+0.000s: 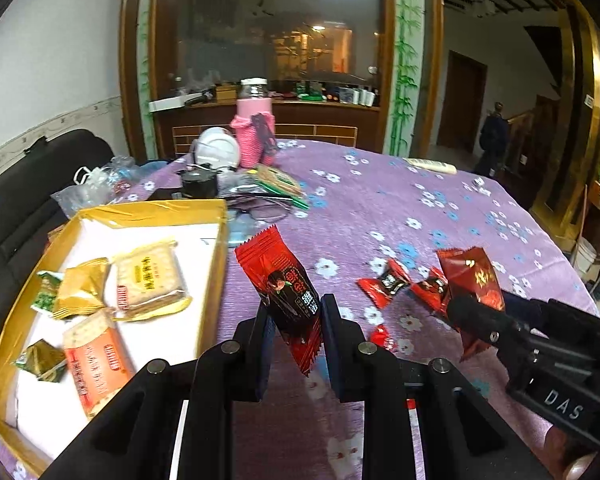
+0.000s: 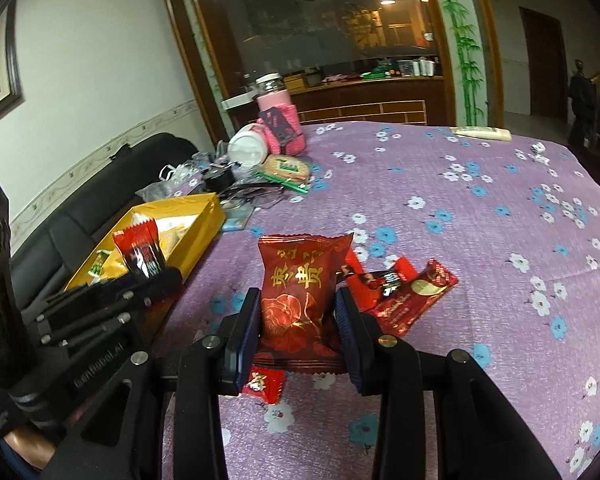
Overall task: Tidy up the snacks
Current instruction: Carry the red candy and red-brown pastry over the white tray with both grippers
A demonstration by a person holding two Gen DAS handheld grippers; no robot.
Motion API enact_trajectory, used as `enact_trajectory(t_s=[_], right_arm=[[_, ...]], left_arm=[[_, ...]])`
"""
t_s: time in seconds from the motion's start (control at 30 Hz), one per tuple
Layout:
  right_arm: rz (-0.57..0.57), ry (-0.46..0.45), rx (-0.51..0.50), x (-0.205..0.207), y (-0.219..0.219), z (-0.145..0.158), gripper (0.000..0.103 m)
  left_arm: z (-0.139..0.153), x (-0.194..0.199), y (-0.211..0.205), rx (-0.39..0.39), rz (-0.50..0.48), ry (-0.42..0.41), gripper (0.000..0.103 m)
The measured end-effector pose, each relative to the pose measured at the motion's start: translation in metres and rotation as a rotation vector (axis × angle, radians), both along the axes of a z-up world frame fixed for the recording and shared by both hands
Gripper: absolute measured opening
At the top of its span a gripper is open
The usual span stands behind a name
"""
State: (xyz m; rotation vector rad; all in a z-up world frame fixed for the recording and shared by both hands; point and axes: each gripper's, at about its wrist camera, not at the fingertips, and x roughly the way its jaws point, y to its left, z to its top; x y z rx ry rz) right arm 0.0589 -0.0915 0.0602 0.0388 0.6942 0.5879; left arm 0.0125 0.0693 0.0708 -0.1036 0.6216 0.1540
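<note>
Both snacks in hand look light and crinkly, foil wrappers that likely slip and crush easily, so a hold across the flat body rather than the crimped ends seems the safer choice. The left claw [image 1: 294,316] is pinched nearly closed on a slim red-and-black snack bar [image 1: 286,284], gripping its lower half so the top stands tilted above the purple flowered bench [image 1: 440,208], just beside the yellow box [image 1: 216,256] that already holds biscuit packs [image 1: 150,278]. The right claw [image 2: 298,320] is partly closed on a puffier dark red pouch [image 2: 300,292], its pads pressing both sides, upright over the bench. More small red sweets [image 2: 404,292] lie loose on the cloth just behind the pouch, outside the box.
</note>
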Motion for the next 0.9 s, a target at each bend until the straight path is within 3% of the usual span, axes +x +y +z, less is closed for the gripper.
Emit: enact_trajectory(t_s=[0.43, 0.7, 0.9], right_arm=[[0.074, 0.031, -0.028, -0.019, 0.037, 0.001, 0.036], [0.195, 0.019, 0.001, -0.055, 0.089, 0.020, 0.036], [0.287, 0.038, -0.010, -0.078, 0.134, 0.014, 0.037]], left_arm=[[-0.002, -0.037, 0.058, -0.007, 0.123, -0.014, 0.023], [-0.015, -0.050, 0.101, -0.041, 0.204, 0.027, 0.023], [-0.026, -0.059, 0.138, -0.065, 0.282, 0.056, 0.023]])
